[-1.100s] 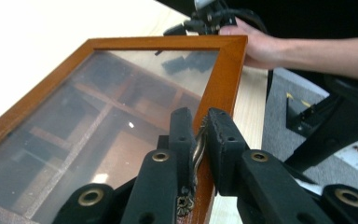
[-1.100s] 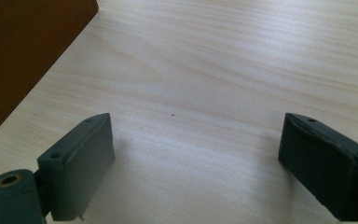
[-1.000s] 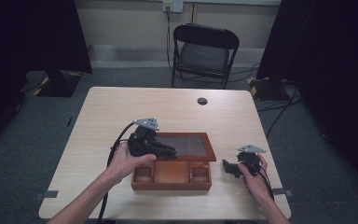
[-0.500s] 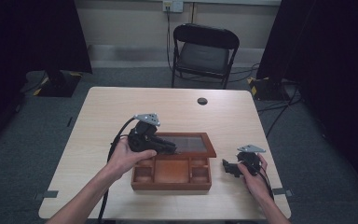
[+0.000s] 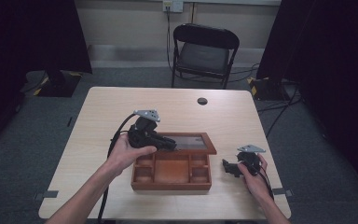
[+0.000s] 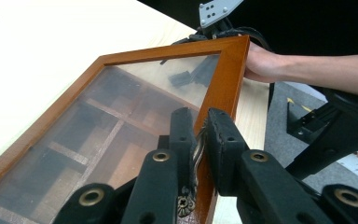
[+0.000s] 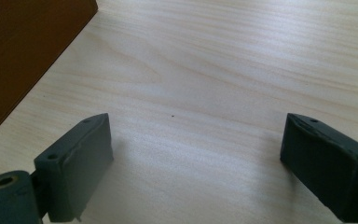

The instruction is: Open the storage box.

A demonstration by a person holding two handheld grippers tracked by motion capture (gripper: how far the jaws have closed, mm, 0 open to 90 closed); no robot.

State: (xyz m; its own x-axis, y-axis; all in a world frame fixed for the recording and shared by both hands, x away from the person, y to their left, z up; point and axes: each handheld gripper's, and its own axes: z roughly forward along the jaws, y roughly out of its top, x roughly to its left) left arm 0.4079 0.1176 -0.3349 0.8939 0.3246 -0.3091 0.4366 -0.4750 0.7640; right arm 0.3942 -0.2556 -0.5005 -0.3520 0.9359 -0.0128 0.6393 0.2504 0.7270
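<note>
A brown wooden box (image 5: 170,184) with several compartments sits on the table's near half. Its glass-paned lid (image 5: 191,142) is hinged at the back and tilted up. My left gripper (image 5: 170,144) is shut on the lid's wooden frame (image 6: 228,79); in the left gripper view the jaws of the left gripper (image 6: 199,135) pinch that frame edge by a small metal clasp. My right gripper (image 5: 226,167) rests open on the table to the right of the box. In the right gripper view the right gripper (image 7: 196,163) has only bare tabletop between its jaws, and the box wall (image 7: 23,51) lies at the upper left.
A small dark round spot (image 5: 202,101) marks the table's far side. A black folding chair (image 5: 205,46) stands beyond the table. The left gripper's cable (image 5: 114,140) trails over the near left of the table.
My left gripper has risen slightly with the lid frame held in it, so the lid tilts up a bit more. The right gripper has stayed where it was.
</note>
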